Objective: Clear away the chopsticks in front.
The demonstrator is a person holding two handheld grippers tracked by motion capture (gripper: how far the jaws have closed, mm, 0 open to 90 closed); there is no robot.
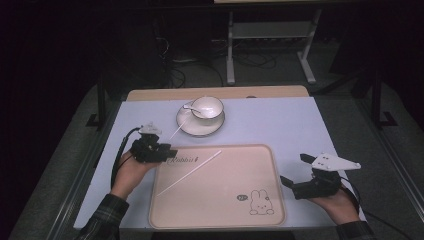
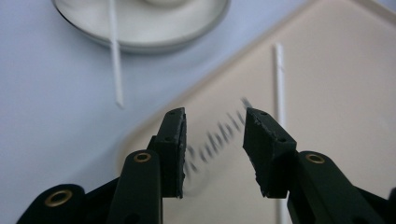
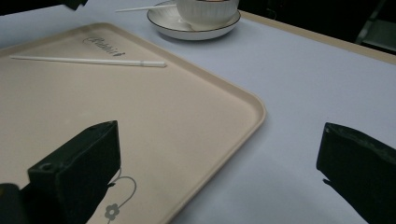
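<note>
A beige tray printed with a rabbit lies at the table's front. One thin white stick lies slantwise on it. A second white stick leans off a white saucer that carries a cup and a spoon. My left gripper hovers at the tray's far left corner, over the printed lettering. In the left gripper view it is open with nothing between the jaws, the sticks lying beyond. My right gripper stands wide open just right of the tray, empty.
The table wears a pale blue cloth with a wooden edge at the back. Beyond it are a dark floor, cables and a metal stand. Bare cloth lies to the right of the saucer and the tray.
</note>
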